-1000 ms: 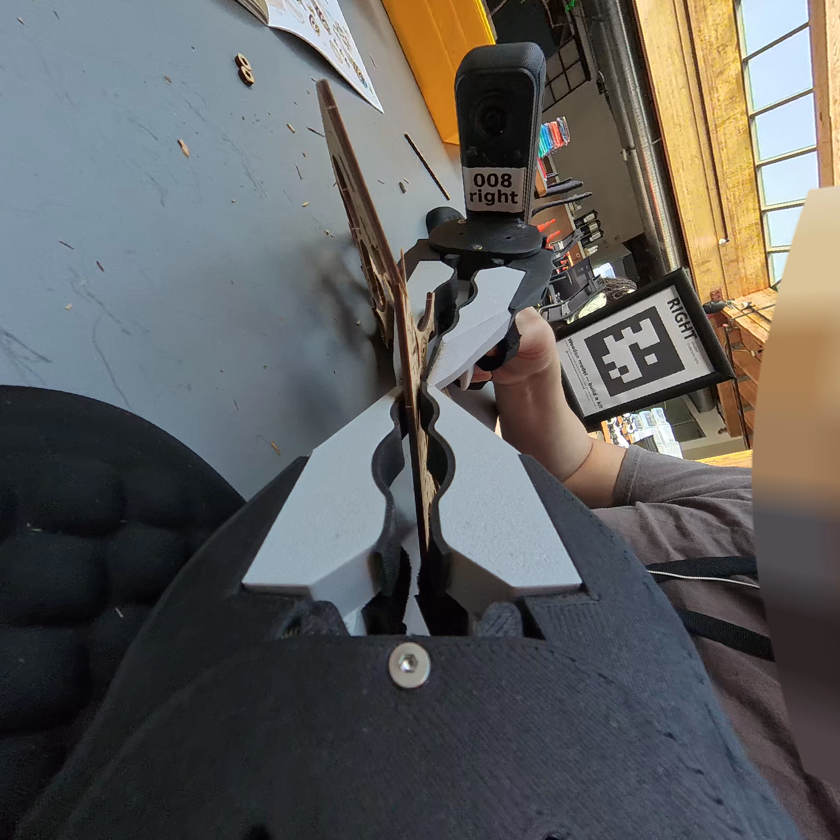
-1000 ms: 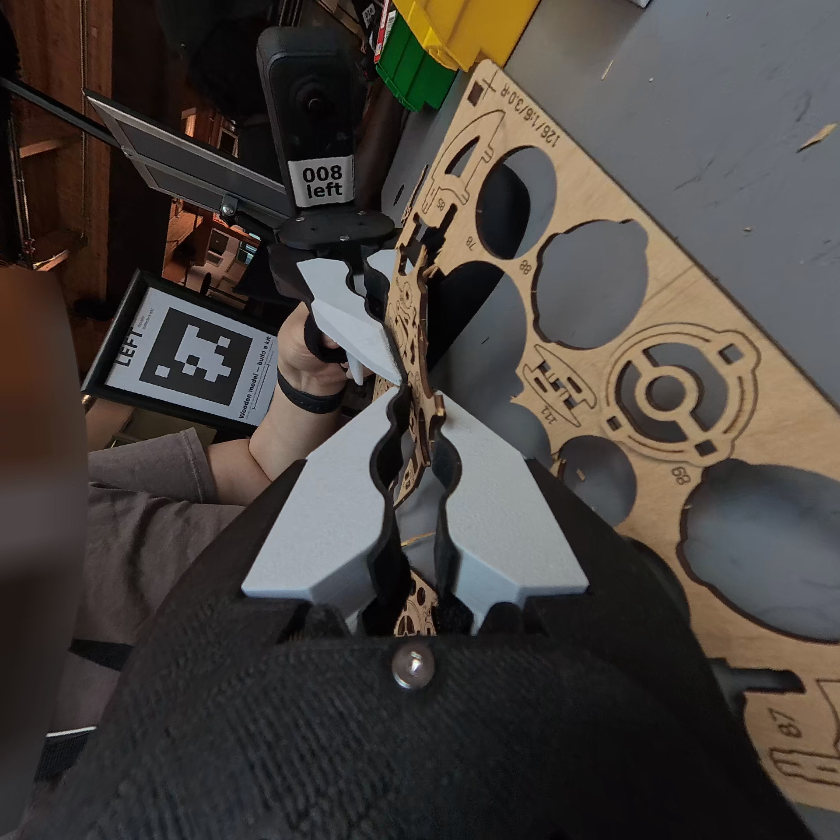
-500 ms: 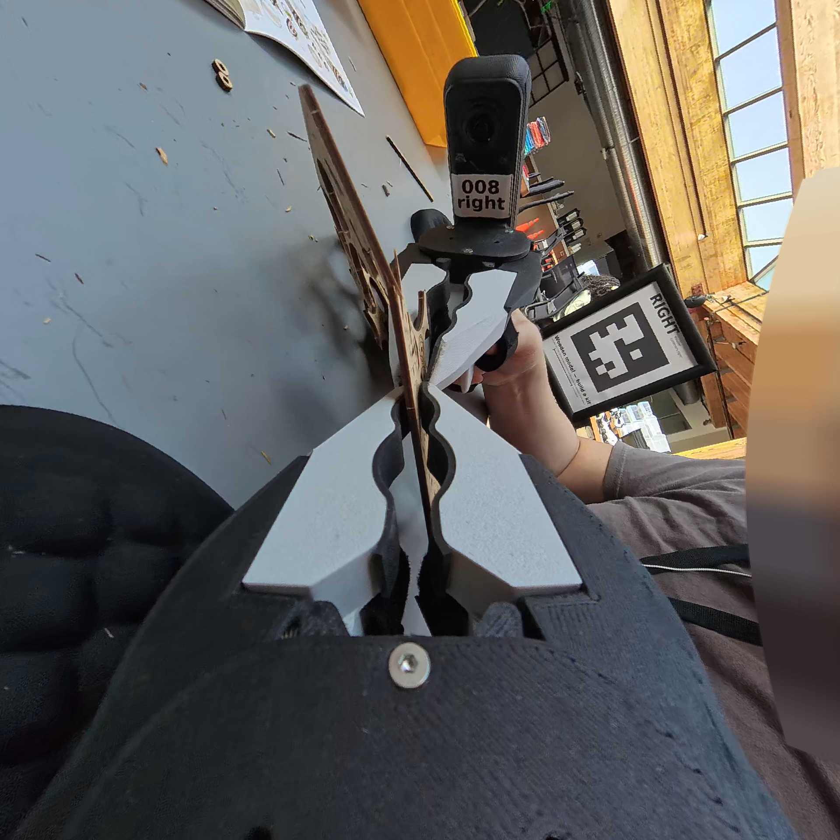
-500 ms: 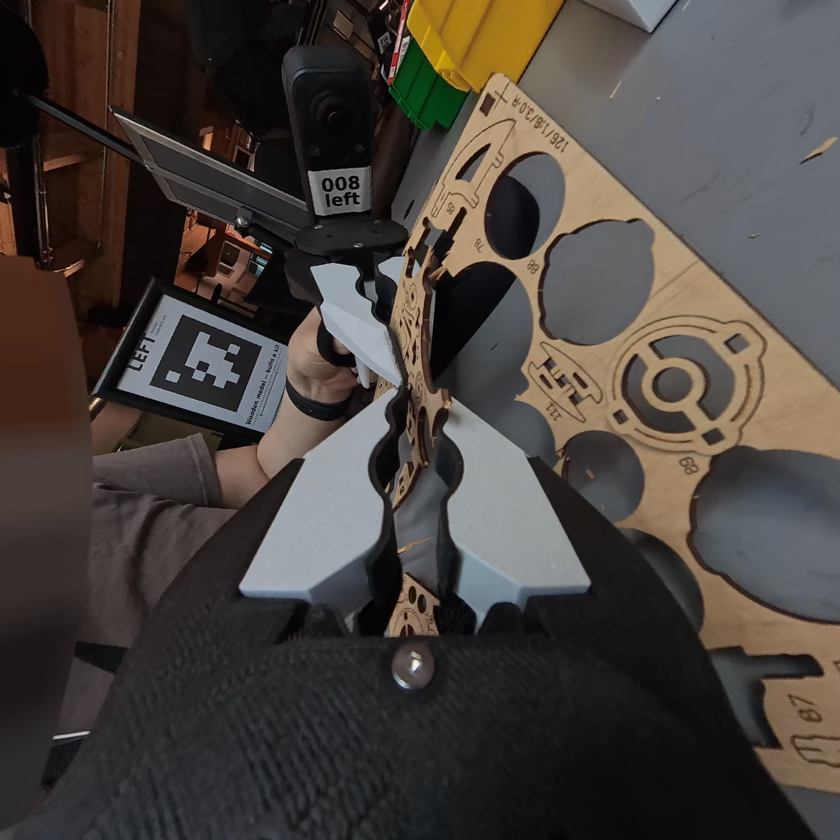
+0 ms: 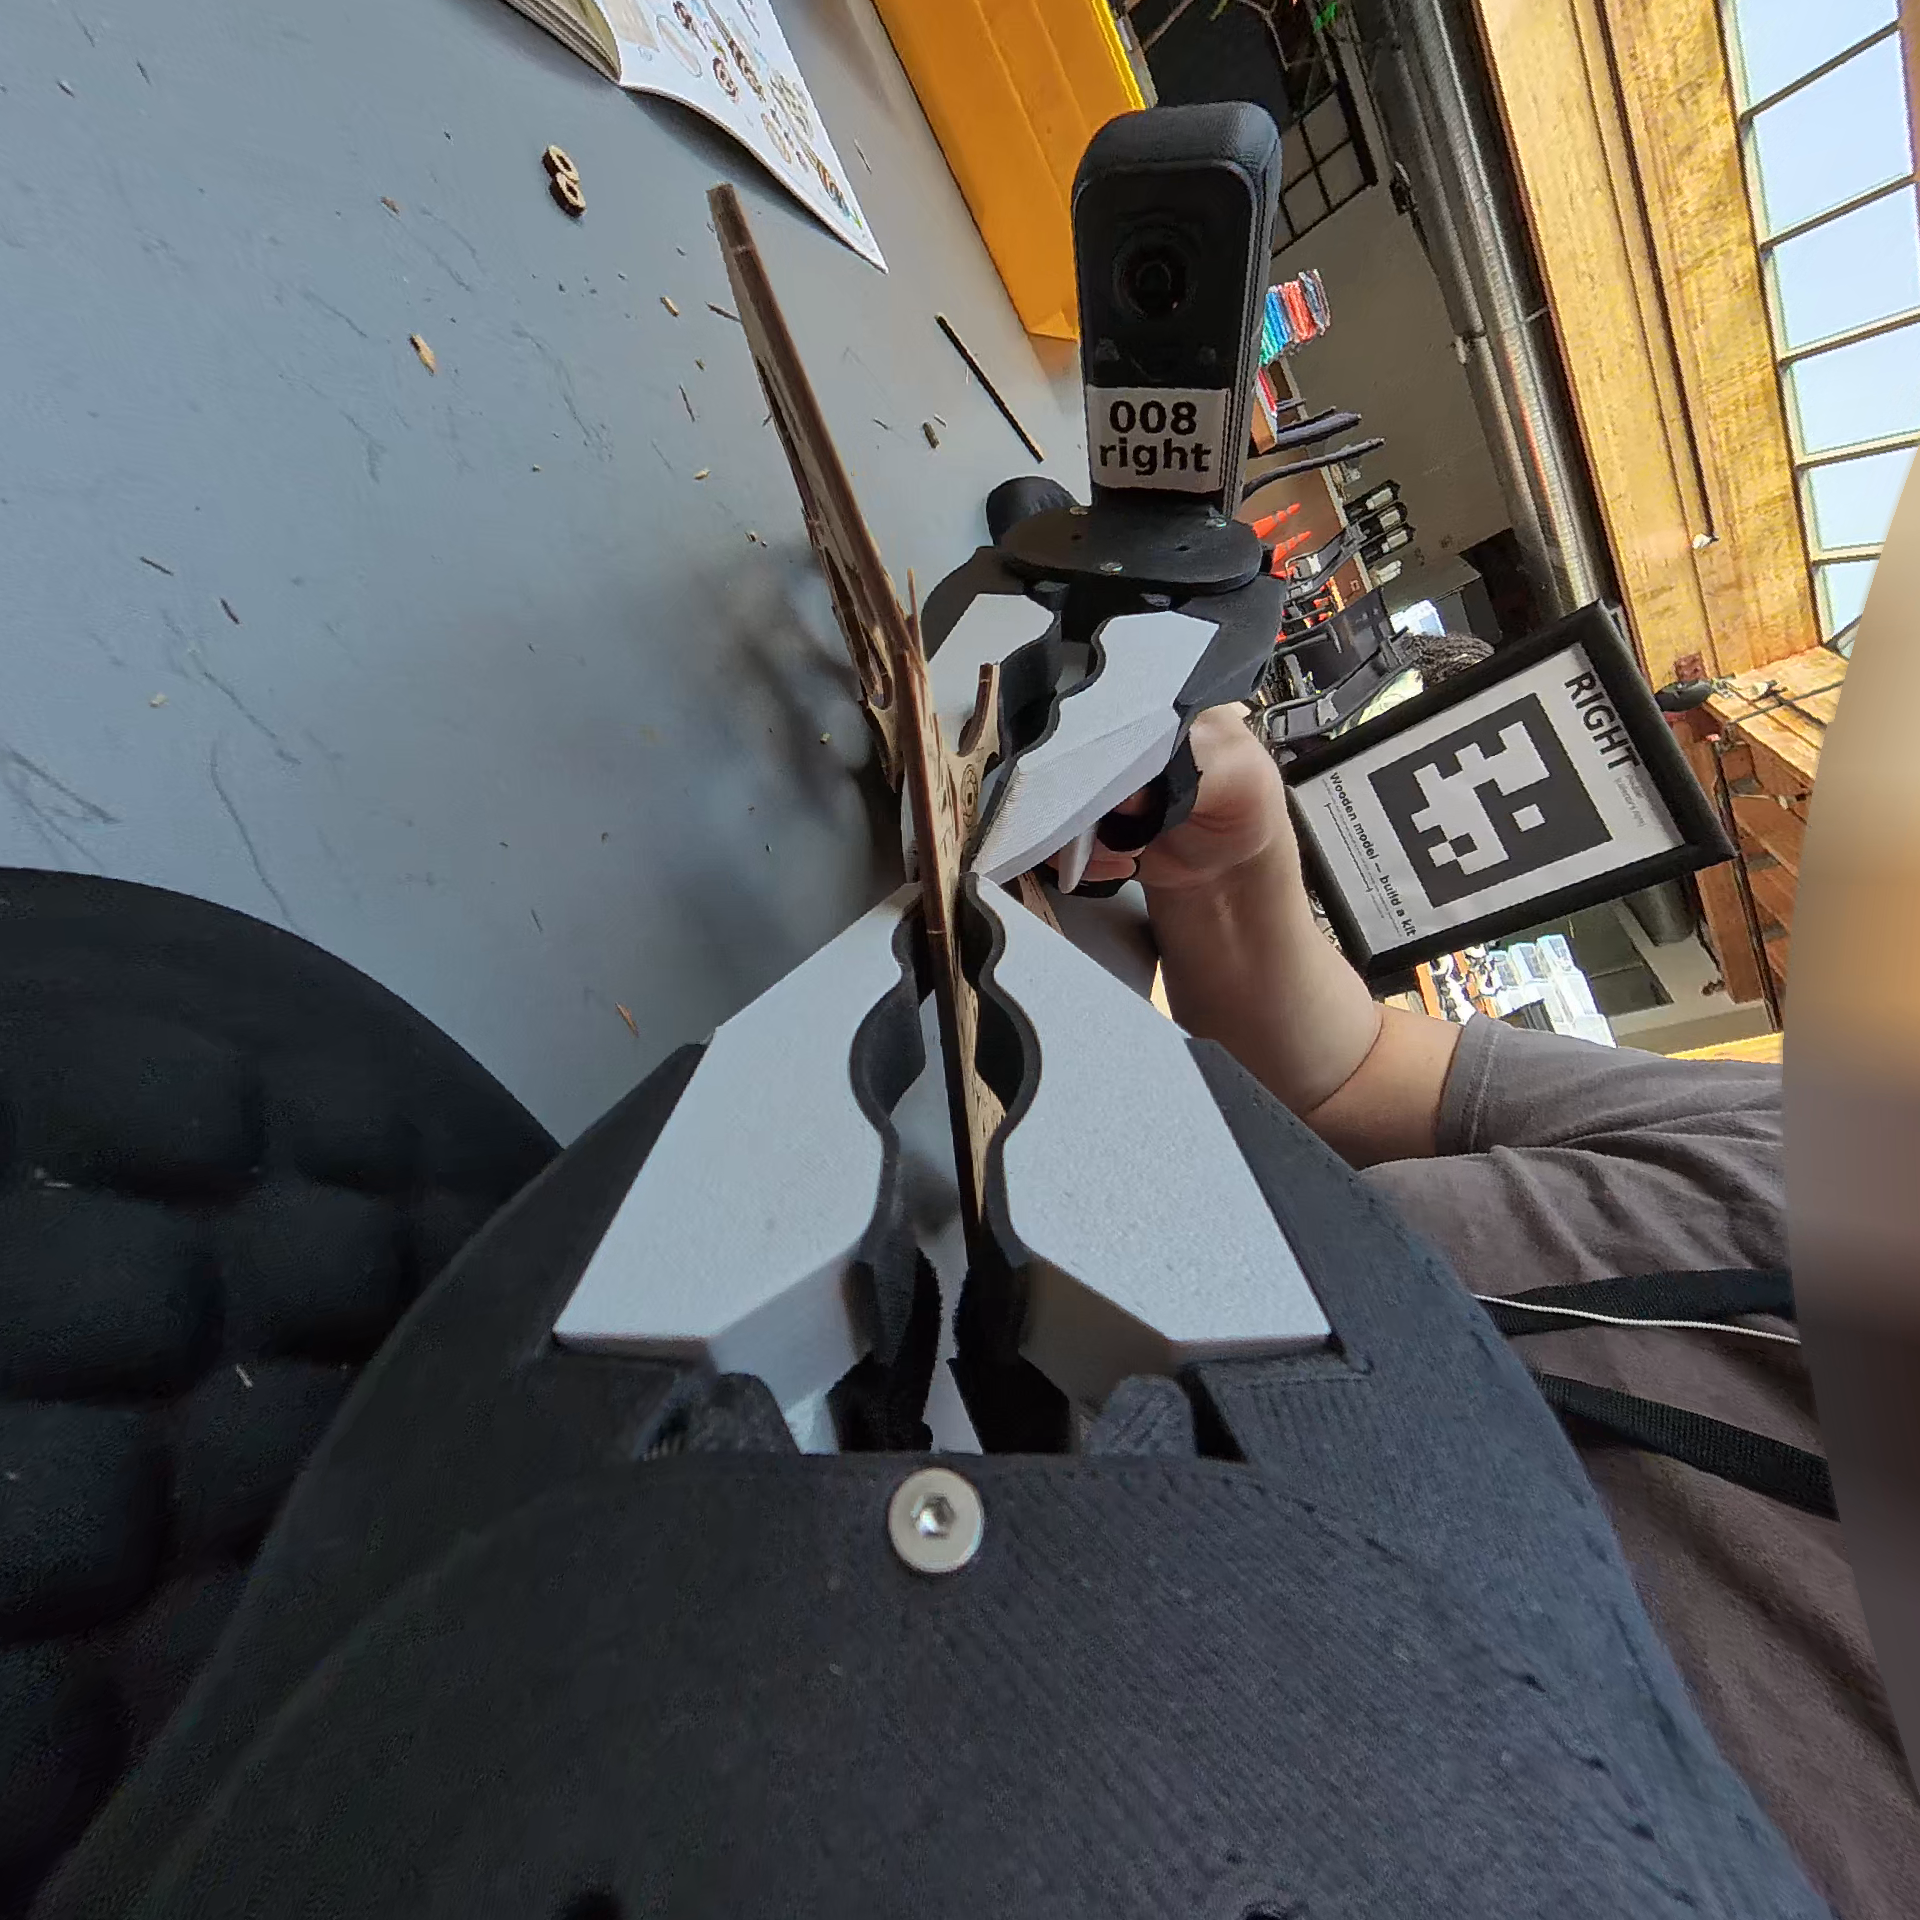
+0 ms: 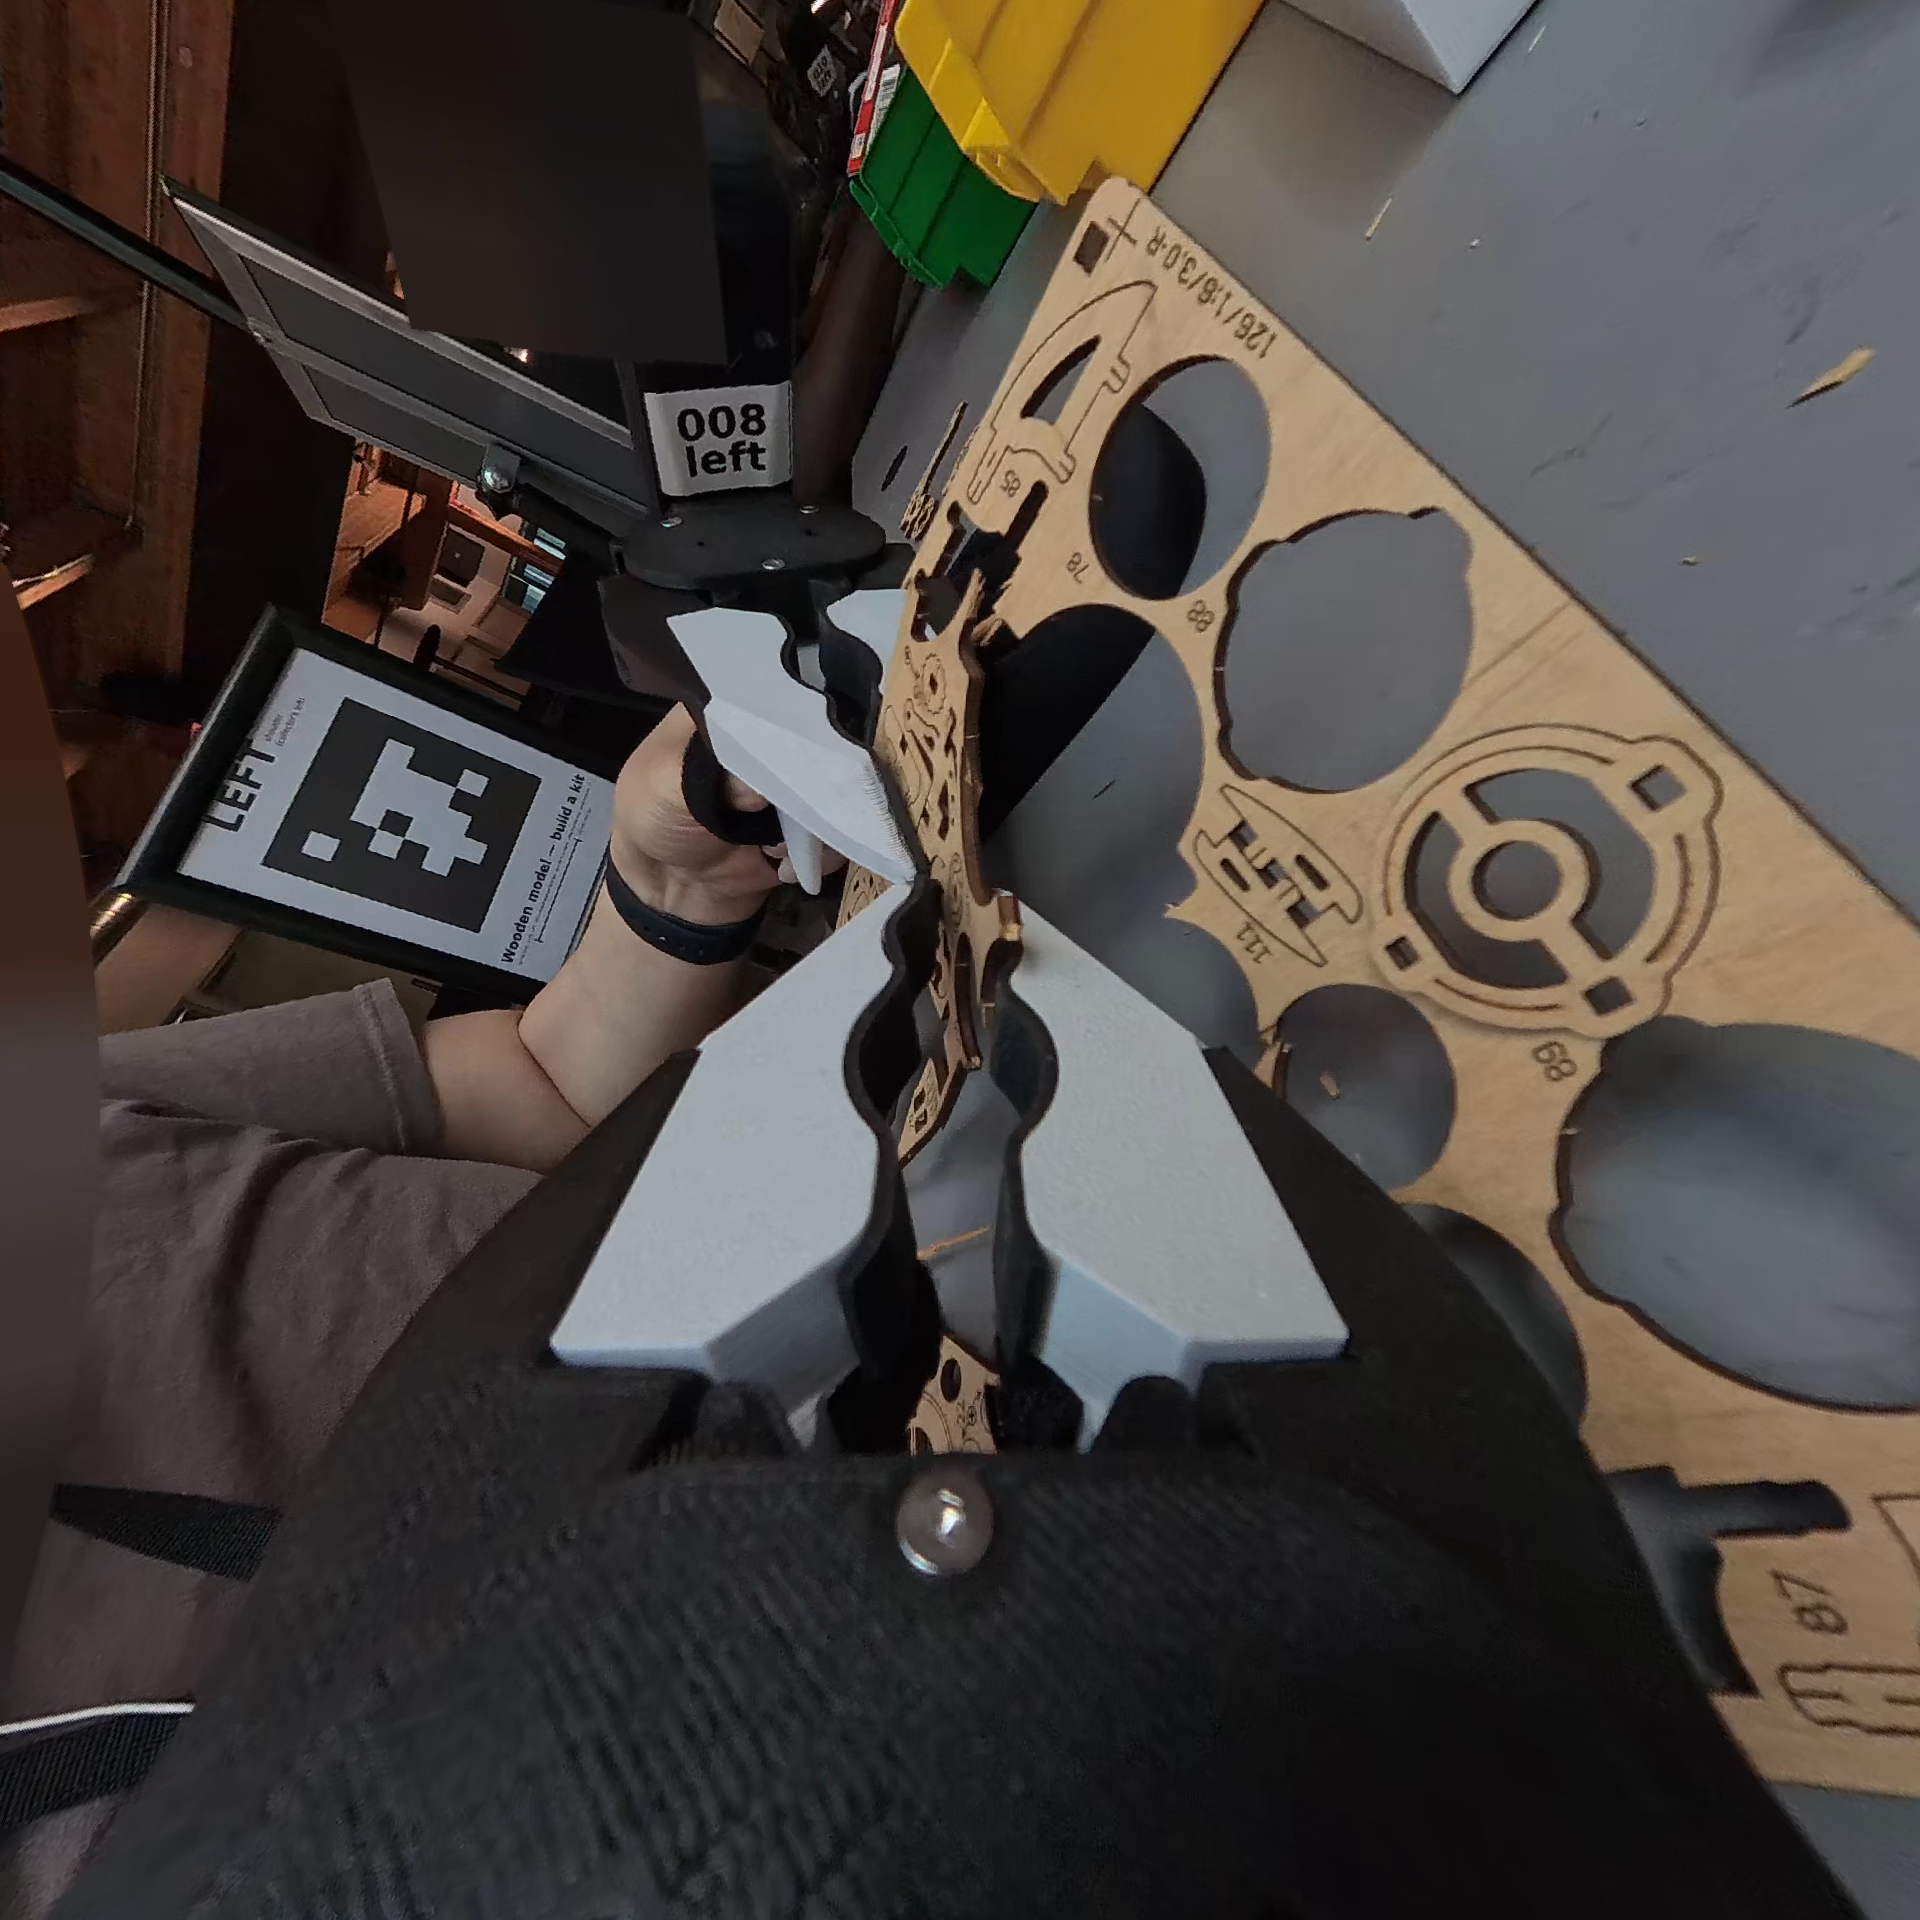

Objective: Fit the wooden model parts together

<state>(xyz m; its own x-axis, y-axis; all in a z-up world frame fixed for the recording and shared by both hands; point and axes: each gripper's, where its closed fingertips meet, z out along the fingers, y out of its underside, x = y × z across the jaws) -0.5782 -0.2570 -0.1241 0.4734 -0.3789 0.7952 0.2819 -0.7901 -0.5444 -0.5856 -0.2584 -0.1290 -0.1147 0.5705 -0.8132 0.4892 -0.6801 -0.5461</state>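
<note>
My left gripper [image 5: 948, 904] is shut on a thin flat wooden part [image 5: 961, 1060] that I see edge-on between its grey fingers. My right gripper [image 6: 961, 914] is shut on a round wooden part with cut-outs [image 6: 951, 997]. The two grippers meet tip to tip above the grey table, and the wooden pieces touch there. The right gripper [image 5: 1023, 821] faces me in the left wrist view, and the left gripper [image 6: 883, 831] faces me in the right wrist view. Whether the pieces are joined is hidden by the fingers. A laser-cut wooden sheet [image 6: 1558, 644] with several emptied holes lies just behind.
The sheet shows edge-on in the left wrist view [image 5: 800, 416]. A black padded mat [image 5: 208, 1247] is at the lower left. A booklet [image 5: 727, 114] and a small loose wooden piece [image 5: 562, 179] lie farther off. Yellow [image 6: 1039, 94] and green [image 6: 935, 218] bins stand at the table's back. The person's forearms are close behind both grippers. Left and right tips are no more than a few centimetres apart.
Both grippers stay shut on the wooden pieces, tip to tip. The pair has shifted and tilted slightly over the sheet; nothing was let go.
</note>
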